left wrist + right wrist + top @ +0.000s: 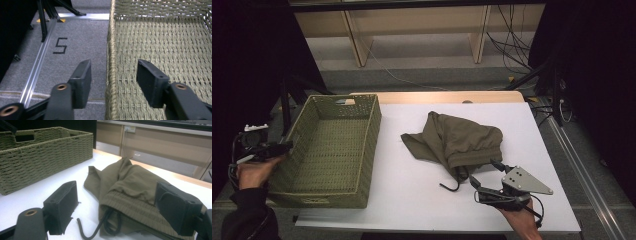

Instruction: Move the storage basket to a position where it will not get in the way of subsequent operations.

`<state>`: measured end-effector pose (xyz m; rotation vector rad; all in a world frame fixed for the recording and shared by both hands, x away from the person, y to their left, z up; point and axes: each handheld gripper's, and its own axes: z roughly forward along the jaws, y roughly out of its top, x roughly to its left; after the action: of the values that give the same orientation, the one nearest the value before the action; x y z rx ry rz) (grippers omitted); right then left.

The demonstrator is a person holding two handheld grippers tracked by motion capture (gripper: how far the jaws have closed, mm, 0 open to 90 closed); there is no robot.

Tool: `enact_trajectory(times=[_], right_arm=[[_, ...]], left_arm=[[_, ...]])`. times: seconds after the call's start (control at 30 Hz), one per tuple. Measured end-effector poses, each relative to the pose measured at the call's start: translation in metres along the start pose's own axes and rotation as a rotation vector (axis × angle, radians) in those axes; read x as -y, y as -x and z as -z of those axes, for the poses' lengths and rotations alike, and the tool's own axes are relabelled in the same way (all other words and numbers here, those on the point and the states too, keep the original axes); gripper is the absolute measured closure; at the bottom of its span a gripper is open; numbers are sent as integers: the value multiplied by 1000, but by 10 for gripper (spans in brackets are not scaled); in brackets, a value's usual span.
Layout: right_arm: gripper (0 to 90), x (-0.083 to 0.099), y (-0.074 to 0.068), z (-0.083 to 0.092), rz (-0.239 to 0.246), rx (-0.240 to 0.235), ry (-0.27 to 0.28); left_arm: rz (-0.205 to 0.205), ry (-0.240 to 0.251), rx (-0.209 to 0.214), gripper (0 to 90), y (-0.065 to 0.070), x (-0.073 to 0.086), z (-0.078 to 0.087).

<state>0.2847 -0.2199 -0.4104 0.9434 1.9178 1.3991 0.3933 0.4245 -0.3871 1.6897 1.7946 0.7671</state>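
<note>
White tabletop (422, 200) bears crumpled olive shorts (457, 142), waistband toward right gripper (492, 182); jaws open, straddling it.

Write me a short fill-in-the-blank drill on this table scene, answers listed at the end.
1. The woven basket holds ____.
2. The left gripper has one jaw on each side of the basket's ____.
3. The olive garment lies crumpled on the white ____.
4. The right gripper has its jaws open around the garment's waistband, where a dark ____ trails out.

Missing words: nothing; wall; table; drawstring
</note>
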Motion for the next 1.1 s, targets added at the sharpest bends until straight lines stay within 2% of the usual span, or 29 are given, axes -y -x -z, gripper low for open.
enact_trajectory(times=[0.23,0.4,0.47,0.57,0.6,0.67,0.8,1.1], right_arm=[[199,0,0,0,-1,1,1],[199,0,0,0,0,3,3],[199,0,0,0,0,4,4],[200,0,0,0,-1,5,2],[200,0,0,1,0,5,3],[200,0,0,1,1,6,4],[200,1,1,1,2,7,2],[200,1,0,-2,2,11,-9]], left_arm=[[-27,-59,-5,613,-2,2,-1],[-28,-89,-16,707,-4,3,-1],[-21,-82,-16,729,-3,2,-1],[-38,-86,-7,807,1,1,-1],[-46,-88,-16,824,2,1,-1],[-43,-90,-14,834,2,0,-1],[-7,-81,5,845,-1,0,-1],[42,-100,4,845,-1,-5,-3]])
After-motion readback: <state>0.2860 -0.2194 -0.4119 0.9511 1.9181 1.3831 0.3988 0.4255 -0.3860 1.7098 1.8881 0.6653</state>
